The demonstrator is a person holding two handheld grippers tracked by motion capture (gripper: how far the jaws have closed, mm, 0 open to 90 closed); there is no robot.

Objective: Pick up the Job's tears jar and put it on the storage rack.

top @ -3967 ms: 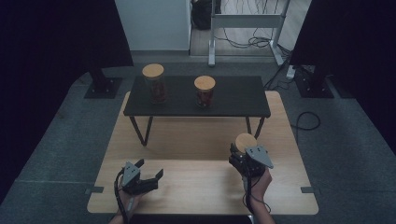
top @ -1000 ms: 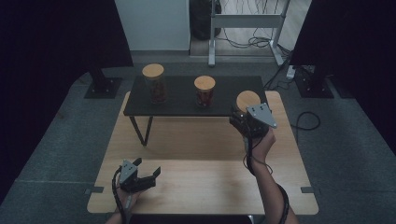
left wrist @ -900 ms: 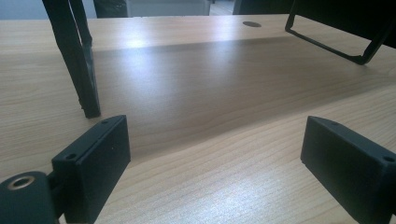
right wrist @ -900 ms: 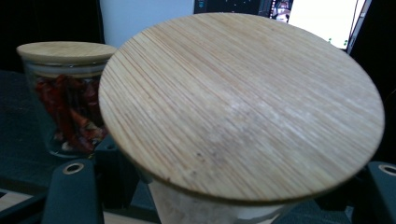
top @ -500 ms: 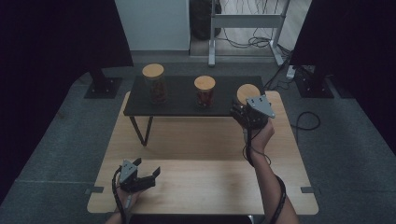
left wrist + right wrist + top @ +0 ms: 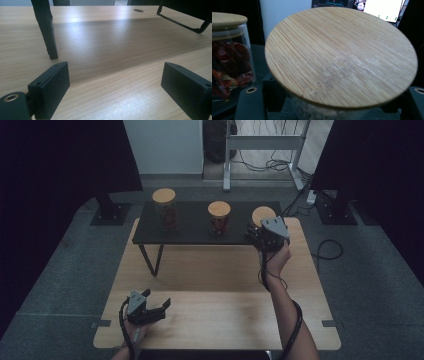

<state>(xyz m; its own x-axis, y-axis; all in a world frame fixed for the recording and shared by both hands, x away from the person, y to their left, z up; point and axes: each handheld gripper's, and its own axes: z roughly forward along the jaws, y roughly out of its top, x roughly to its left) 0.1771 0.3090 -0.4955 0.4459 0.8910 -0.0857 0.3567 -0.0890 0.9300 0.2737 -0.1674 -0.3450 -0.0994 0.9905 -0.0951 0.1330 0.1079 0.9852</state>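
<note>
My right gripper (image 6: 260, 234) is shut on a glass jar with a round bamboo lid (image 6: 263, 215), held at the right end of the low black shelf (image 6: 195, 232). I cannot tell whether the jar rests on the shelf. In the right gripper view the lid (image 6: 340, 55) looms close, with the black jaws on either side of the glass below it. Two more lidded jars stand on the shelf, a tall one (image 6: 164, 210) at the left and a shorter one (image 6: 219, 217) in the middle. My left gripper (image 6: 156, 302) lies open on the wooden table (image 6: 215, 285), nothing between its jaws (image 6: 117, 85).
The neighbouring jar (image 6: 229, 50) holds red dried pieces and stands just left of the held jar. A black shelf leg (image 6: 46, 30) rises ahead of the left gripper. Cables and a metal stand (image 6: 262, 150) lie beyond the table, on grey carpet.
The right gripper has carried the jar from the wooden table's right side away from the person to the shelf's right end. The left gripper has stayed put.
</note>
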